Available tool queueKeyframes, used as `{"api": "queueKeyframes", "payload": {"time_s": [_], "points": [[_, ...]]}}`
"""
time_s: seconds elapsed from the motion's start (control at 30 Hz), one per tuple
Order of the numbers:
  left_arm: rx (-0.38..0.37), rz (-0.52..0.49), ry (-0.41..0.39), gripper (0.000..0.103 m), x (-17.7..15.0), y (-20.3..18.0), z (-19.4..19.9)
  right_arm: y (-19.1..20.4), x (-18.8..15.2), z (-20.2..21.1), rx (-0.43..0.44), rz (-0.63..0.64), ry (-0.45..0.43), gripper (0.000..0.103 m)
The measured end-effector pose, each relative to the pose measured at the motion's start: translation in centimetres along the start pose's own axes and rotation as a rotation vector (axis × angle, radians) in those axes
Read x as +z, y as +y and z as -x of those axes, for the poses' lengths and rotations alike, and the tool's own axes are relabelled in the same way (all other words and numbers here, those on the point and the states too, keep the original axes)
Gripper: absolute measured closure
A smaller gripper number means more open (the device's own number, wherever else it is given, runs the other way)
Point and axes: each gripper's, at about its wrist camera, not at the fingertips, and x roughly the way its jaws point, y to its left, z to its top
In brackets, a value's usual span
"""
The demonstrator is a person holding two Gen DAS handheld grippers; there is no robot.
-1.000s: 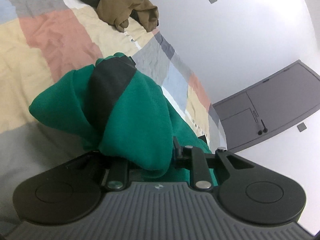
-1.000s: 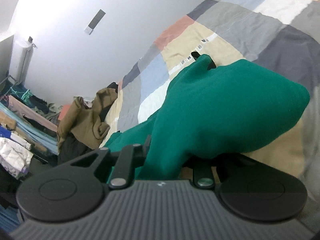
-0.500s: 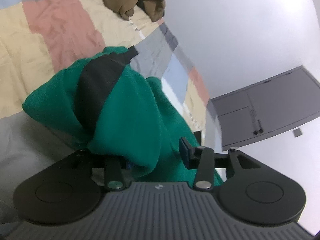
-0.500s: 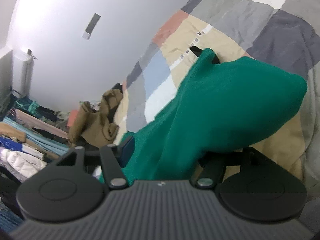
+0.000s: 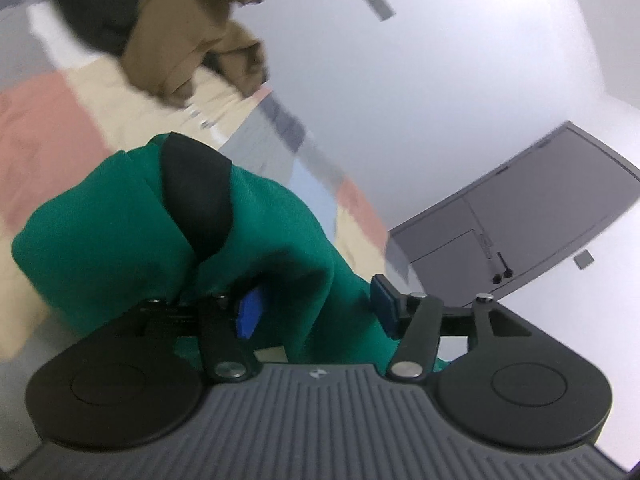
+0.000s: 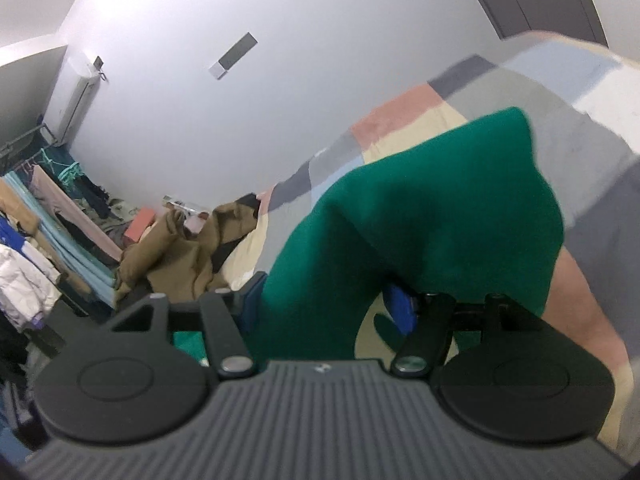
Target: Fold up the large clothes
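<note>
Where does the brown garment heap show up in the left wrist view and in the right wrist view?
Left wrist: the brown garment sits at the top left, on the far part of the patchwork bedspread.
Right wrist: the brown garment lies left of centre, at the bedspread's far edge.
Shared landmark: the green sweater, draped over both tools in the foreground.

Bunched green garment (image 5: 100,220), black patch, over patchwork bedspread (image 5: 44,112)

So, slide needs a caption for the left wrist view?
Open left gripper with green garment draped between its fingers, above the patchwork bedspread.
</note>
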Motion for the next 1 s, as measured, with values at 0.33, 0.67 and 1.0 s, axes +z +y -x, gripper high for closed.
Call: {"api": "queueKeyframes", "payload": {"time_s": [0.33,0.67,1.0], "points": [[0.078,-0.282,-0.108,0.039,1.6,0.9,-7.0,-2.1,2.1,-7.0,-0.071,0.118,-0.036,0.03],[0.194,-0.38,0.012,0.04,2.2,5.4,-16.0,-4.5,1.6,-15.5,-0.156,0.228,0.044,0.023],[0.184,-0.379,0.058,0.04,3.3,6.9,-18.4,-5.1,1.7,-21.0,-0.205,0.279,0.101,0.024]]}}
